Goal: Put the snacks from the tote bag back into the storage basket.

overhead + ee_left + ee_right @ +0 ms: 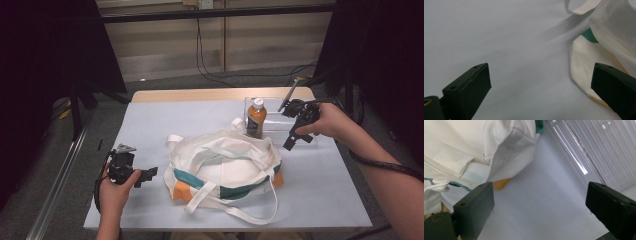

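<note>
A white cloth bag with teal and orange trim lies slumped in the middle of the table, its straps trailing toward the front edge. Behind it an orange bottle with a white cap stands upright in a clear plastic tray. My left gripper rests low at the bag's left side, open, with bare table between its jaws and the bag's corner near its right jaw. My right gripper hovers over the tray at the bag's right rear, open and empty; the bag's edge lies ahead and the ribbed tray to its right.
The table is covered by a pale grey sheet with a wooden edge at the back. Cables hang behind the table, and dark stands flank both sides. A black cable drapes over the right forearm.
</note>
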Tool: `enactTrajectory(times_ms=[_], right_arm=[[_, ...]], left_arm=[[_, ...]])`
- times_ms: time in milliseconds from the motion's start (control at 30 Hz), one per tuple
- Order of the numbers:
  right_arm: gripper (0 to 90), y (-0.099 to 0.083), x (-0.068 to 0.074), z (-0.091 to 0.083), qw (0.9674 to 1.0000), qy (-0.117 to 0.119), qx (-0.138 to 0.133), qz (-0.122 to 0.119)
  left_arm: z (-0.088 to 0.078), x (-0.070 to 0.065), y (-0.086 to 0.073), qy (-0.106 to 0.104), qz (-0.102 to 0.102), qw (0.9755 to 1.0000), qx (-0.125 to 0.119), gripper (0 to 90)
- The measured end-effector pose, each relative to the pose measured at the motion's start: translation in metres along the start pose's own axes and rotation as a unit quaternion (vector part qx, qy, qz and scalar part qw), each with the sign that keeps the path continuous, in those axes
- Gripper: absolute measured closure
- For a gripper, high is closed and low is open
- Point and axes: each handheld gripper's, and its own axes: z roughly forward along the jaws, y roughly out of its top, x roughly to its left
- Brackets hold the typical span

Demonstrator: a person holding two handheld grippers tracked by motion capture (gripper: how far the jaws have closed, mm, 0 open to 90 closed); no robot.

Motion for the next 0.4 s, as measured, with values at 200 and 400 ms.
enactTrajectory(times_ms=[200,400], right_arm=[[7.9,-0.009,0.001,0.008,0.9998,-0.009,0.009,-0.011],[7.7,-0.018,0.004,0.013,0.9999,-0.011,0.0,-0.012]], left_arm=[[0.0,0.0,0.0,0.002,0.0,1.0,0.001,2.3],[0.0,0.001,0.0,0.0,-0.004,1.0,-0.002,2.3]])
